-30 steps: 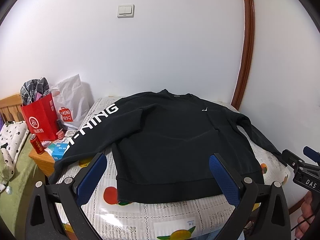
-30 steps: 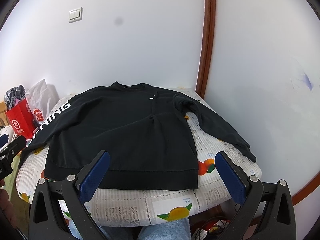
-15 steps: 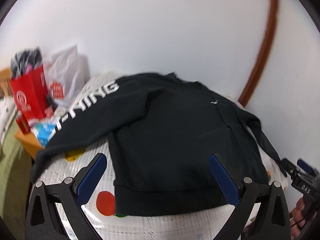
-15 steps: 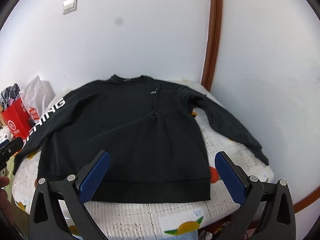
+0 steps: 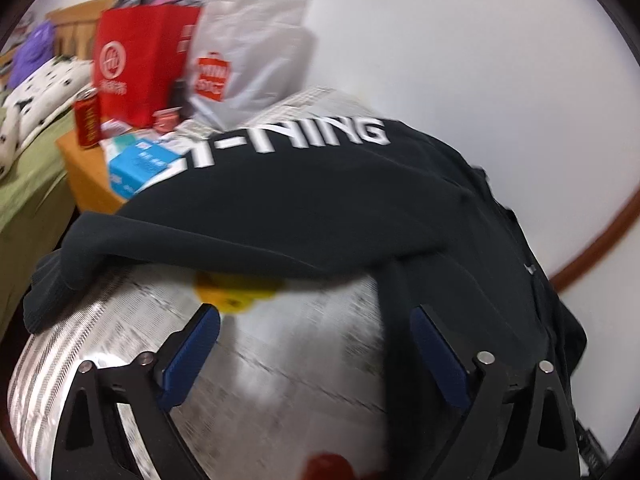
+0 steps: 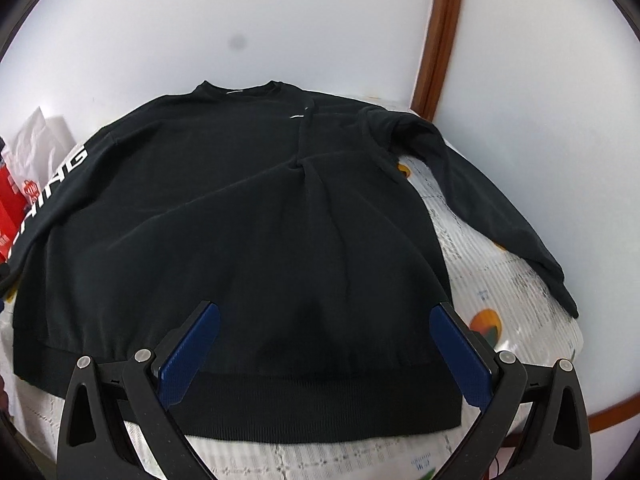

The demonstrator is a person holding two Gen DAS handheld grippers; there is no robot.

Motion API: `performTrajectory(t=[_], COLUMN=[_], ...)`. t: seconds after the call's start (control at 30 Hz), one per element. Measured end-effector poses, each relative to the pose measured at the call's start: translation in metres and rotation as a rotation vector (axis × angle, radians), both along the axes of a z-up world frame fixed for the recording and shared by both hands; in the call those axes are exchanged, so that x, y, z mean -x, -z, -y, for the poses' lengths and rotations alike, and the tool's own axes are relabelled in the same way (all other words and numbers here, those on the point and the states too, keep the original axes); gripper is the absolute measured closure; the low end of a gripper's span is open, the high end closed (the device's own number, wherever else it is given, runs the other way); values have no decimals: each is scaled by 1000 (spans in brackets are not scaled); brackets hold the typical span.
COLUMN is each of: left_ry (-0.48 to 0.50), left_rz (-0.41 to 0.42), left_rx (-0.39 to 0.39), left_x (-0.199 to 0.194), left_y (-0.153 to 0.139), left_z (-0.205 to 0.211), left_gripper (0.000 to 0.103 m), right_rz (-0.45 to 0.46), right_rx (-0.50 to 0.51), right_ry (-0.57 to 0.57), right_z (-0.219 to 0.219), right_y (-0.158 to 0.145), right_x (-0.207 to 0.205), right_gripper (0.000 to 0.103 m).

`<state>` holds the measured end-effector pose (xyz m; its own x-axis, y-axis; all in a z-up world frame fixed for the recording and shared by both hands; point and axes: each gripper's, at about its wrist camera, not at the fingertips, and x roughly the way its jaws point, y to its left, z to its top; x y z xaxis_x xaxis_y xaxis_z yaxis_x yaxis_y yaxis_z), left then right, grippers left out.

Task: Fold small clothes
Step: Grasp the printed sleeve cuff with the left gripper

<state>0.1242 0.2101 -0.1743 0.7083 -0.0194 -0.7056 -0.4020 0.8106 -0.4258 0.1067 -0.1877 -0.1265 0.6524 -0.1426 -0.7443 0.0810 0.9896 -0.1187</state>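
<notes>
Well, both grippers (L (image 5: 316,344), R (image 6: 324,344)) wide, empty; sweatshirt (image 6: 248,240) sleeve cuffs overhang tablecloth (image 6: 500,292) edges.

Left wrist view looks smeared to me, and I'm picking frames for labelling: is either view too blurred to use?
Left wrist view: motion blur smears the black long-sleeved sweatshirt, the white sleeve lettering and the red paper bag. Right wrist view: mostly sharp, only fisheye bending at the edges.

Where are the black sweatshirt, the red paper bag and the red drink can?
black sweatshirt (image 6: 248,240), right wrist view, middle of the chest panel.
red paper bag (image 5: 140,60), left wrist view, front face beside the white logo.
red drink can (image 5: 87,122), left wrist view, side of the can body.
</notes>
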Motion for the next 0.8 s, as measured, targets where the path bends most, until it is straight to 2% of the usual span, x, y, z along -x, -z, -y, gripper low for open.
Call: performTrajectory(t=[0.1,0.2,0.27,0.3,0.37,0.4,0.47,0.57,0.7,0.8], left_ry=[-74,-107,-141,-154,-166,-161,-176,-170,-107,-26], left_rz=[12,37,20,8,-30,-55,-59,-9,65,122], left_rx=[34,85,77,61,22,2,-39,-122,-178,-248], left_x=[-5,-12,-20,-24,-30,-34,-35,-39,-60,-83], left_y=[5,7,9,9,10,9,1,-30,-75,-109], left_z=[-18,-31,-37,-38,-37,-36,-33,-20,5,41], left_gripper=[26,28,37,46,70,95,96,97,97,97], right_rz=[-19,-37,-57,-64,-69,-69,-69,-54,-19,1], right_rx=[8,-1,-3,-2,-7,-12,-21,-8,16,7], right_ry=[-3,6,13,20,25,27,28,13,-4,-4], right_z=[-2,0,2,5,11,13,19,27,43,59], right_y=[9,17,22,25,27,28,27,22,10,3], right_x=[-11,-19,-24,-26,-29,-29,-31,-34,-37,-38], right_gripper=[0,0,0,0,0,0,0,0,0,0])
